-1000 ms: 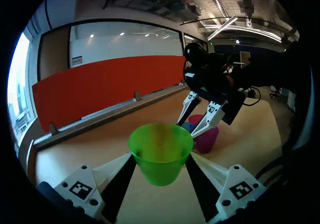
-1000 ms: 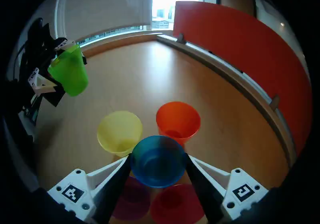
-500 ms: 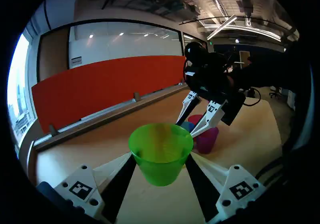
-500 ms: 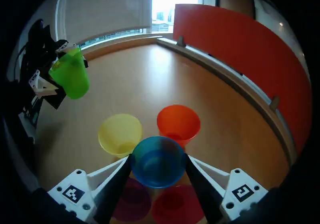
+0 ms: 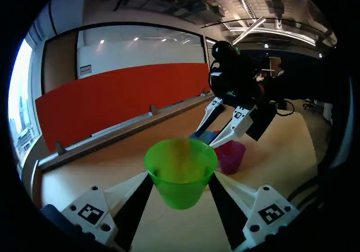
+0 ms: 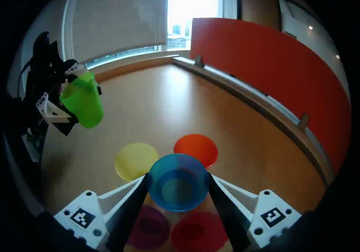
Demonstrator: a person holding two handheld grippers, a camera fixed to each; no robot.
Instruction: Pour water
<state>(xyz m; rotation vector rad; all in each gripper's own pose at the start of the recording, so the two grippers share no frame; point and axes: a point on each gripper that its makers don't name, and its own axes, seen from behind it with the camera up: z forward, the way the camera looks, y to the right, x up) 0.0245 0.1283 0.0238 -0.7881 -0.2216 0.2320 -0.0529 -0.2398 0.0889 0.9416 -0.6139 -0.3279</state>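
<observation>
Left gripper (image 5: 181,176): both white fingers (image 5: 130,193) are clamped on the sides of the green cup (image 5: 180,159). The cup sits upright between the fingertips, mouth up, at the centre of the left gripper view. Farther off, at 1 o'clock from it, the right gripper (image 5: 205,139) holds the blue cup (image 5: 201,136) between its fingertips. The purple cup (image 5: 231,156) stands on the table (image 5: 279,162) at 4 o'clock of the blue cup, lower and close by. A red partition (image 5: 121,94) stands along the table's far edge. In the right gripper view both fingers press on the blue cup, which is upright at 6 o'clock of the view. Around it, left to right: yellow cup (image 6: 135,161) at 11 o'clock, purple cup at 7, orange cup (image 6: 196,146) at 1, red cup (image 6: 198,233) at 5. The blue cup overlaps the purple and red cups in this view; contact cannot be told. The green cup hangs at 10 o'clock, well apart from the group. Whether either held cup contains water cannot be told.
</observation>
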